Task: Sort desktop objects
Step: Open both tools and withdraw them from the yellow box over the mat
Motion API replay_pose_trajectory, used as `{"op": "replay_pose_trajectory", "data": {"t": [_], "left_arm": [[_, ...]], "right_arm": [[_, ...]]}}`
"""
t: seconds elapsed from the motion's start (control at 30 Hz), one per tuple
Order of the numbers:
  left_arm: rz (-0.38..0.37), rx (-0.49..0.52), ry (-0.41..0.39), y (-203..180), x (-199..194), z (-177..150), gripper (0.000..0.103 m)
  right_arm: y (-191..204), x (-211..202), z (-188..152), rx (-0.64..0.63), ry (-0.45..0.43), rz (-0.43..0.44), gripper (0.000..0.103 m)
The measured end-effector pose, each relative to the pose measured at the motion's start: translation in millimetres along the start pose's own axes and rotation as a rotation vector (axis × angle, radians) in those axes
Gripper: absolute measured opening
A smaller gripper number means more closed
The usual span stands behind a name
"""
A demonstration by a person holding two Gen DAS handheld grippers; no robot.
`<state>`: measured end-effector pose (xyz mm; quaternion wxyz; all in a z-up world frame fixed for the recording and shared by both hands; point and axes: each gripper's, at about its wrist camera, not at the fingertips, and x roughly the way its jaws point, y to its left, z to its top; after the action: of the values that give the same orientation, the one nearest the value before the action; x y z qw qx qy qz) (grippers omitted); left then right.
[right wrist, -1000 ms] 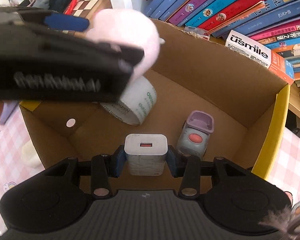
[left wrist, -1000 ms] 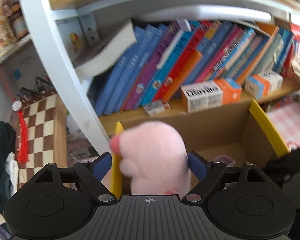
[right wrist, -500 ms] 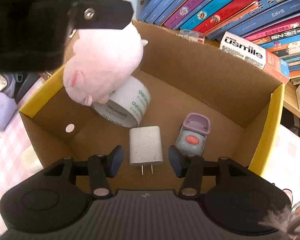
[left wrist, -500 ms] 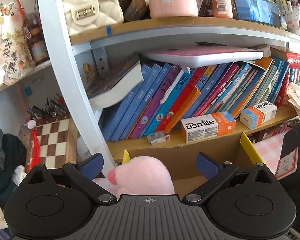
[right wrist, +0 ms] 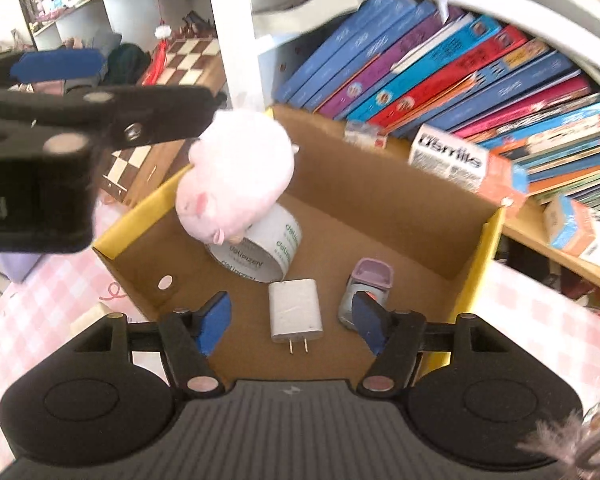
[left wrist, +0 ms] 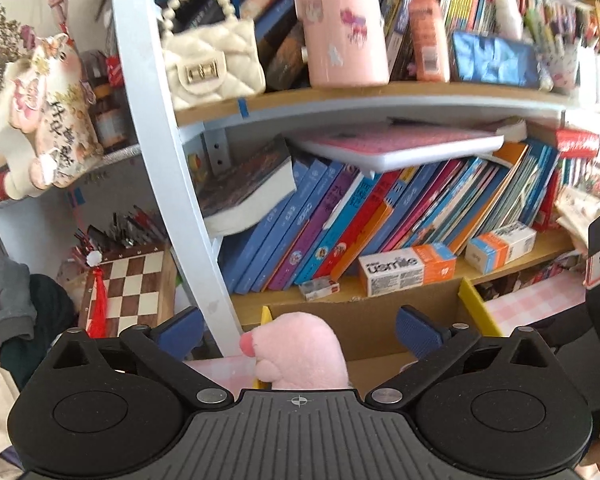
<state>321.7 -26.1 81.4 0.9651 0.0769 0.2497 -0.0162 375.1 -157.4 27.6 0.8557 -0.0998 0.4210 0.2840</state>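
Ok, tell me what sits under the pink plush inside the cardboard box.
The tape roll lies directly beneath the pink plush, against the box's left side. The bare floor of the cardboard box is farther right, past the white charger and the small toy car.

Left gripper (left wrist: 298,328): black body, ribbed top plate with a small crosshair mark, two round recessed discs, silver pivot screws, blue ribbed pads (left wrist: 414,330). Right gripper (right wrist: 294,316): same black build, small lightning mark on ribbed plate, silver screws, blue pads (right wrist: 214,318). Seen side-on, left unit carries white lettering, partly cropped.
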Motion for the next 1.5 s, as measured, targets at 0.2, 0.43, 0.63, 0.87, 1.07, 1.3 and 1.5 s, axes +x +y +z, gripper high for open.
{"op": "replay_pose_trajectory", "data": {"t": [0.2, 0.43, 0.63, 0.87, 1.07, 1.3, 1.5], "left_arm": [[-0.032, 0.005, -0.024, 6.1, -32.6, -7.6, 0.103], [-0.054, 0.049, -0.035, 5.5, -69.0, -20.1, 0.103], [-0.095, 0.081, -0.035, 3.2, -98.5, -35.9, 0.103], [-0.129, 0.029, -0.003, 10.7, -124.1, -62.7, 0.103], [-0.106, -0.004, 0.013, 21.2, -146.5, -81.9, 0.103], [-0.075, -0.041, 0.022, 34.0, -174.7, -104.0, 0.103], [-0.040, -0.034, 0.026, 36.9, -197.5, -126.3, 0.103]], "right_arm": [[12.3, -36.6, -11.2, -0.003, -0.059, -0.077, 0.069], [30.4, -71.4, -35.7, 0.026, -0.111, -0.148, 0.069], [45.5, -98.7, -64.2, 0.065, -0.125, -0.187, 0.069], [62.2, -121.7, -96.9, 0.103, -0.147, -0.251, 0.069], [80.8, -139.6, -125.3, 0.125, -0.167, -0.274, 0.069], [105.6, -157.7, -154.9, 0.177, -0.223, -0.301, 0.069], [129.9, -160.7, -177.3, 0.195, -0.239, -0.318, 0.072]]}}
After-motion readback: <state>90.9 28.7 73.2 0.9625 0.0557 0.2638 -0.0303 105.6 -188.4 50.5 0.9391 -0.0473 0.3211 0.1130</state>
